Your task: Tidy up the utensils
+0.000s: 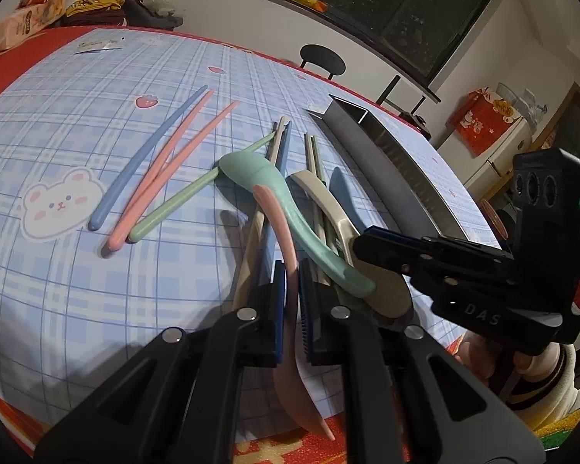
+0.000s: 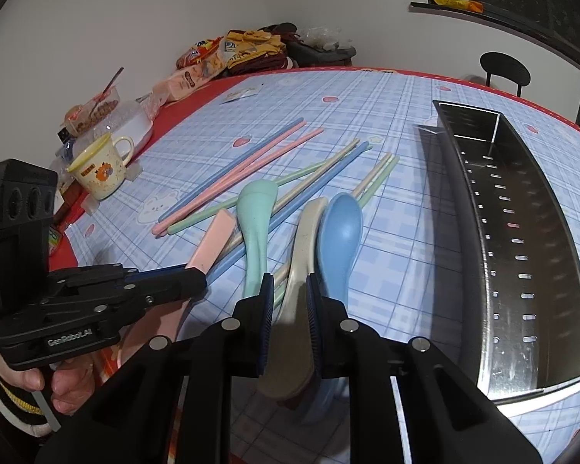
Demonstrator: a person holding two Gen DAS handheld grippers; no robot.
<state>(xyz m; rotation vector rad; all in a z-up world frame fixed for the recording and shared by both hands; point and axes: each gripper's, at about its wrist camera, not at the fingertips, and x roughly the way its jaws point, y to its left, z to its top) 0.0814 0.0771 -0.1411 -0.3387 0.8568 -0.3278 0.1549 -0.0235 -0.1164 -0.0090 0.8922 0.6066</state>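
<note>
Between my right gripper's (image 2: 288, 297) pads sits the cream plastic spoon's (image 2: 303, 251) handle, long axis running straight ahead along the fingers, bowl end under the wrist; jaws look closed on it. Left gripper (image 1: 288, 284) is clamped on the pink plastic spoon (image 1: 280, 232), also lengthwise. I judge the right hand nearer the perforated steel utensil tray (image 2: 521, 247), lying just right of it, long axis roughly parallel to the spoon.
</note>
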